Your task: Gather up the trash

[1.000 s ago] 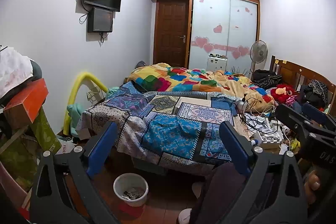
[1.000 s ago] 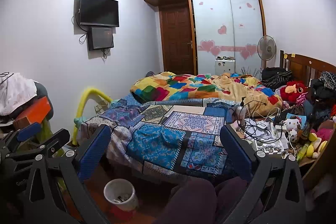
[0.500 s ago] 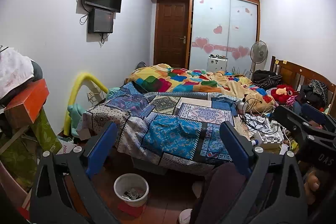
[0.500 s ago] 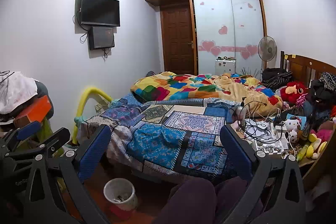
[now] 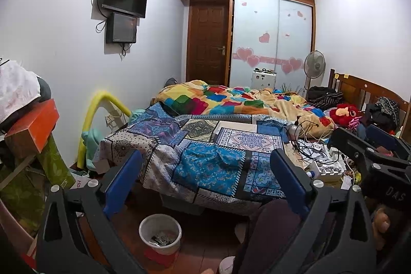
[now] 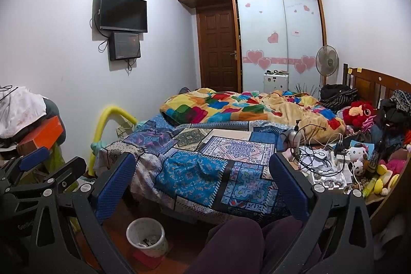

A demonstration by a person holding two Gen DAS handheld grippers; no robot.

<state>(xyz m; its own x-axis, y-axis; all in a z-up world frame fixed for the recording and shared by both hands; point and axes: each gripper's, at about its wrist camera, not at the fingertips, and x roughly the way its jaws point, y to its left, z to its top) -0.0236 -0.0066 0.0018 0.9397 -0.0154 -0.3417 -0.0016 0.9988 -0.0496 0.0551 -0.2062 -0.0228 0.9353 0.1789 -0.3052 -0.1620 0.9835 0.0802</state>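
A small white trash bin (image 5: 160, 233) with scraps inside stands on the floor before the bed; it also shows in the right wrist view (image 6: 146, 235). My left gripper (image 5: 205, 181) is open and empty, held above the bin and facing the bed. My right gripper (image 6: 203, 184) is open and empty, also facing the bed. The right gripper shows at the right of the left wrist view (image 5: 372, 153), and the left gripper at the left of the right wrist view (image 6: 43, 171). No loose trash is clear to me.
A bed with a patchwork cover (image 5: 210, 145) and a colourful quilt (image 6: 231, 107) fills the middle. A cluttered side table with cables and toys (image 6: 334, 163) stands right. Stacked boxes and cloth (image 5: 28, 125) stand left. The person's legs (image 6: 244, 243) are below.
Both views have shifted very slightly; the grippers stay open and nothing has been picked up.
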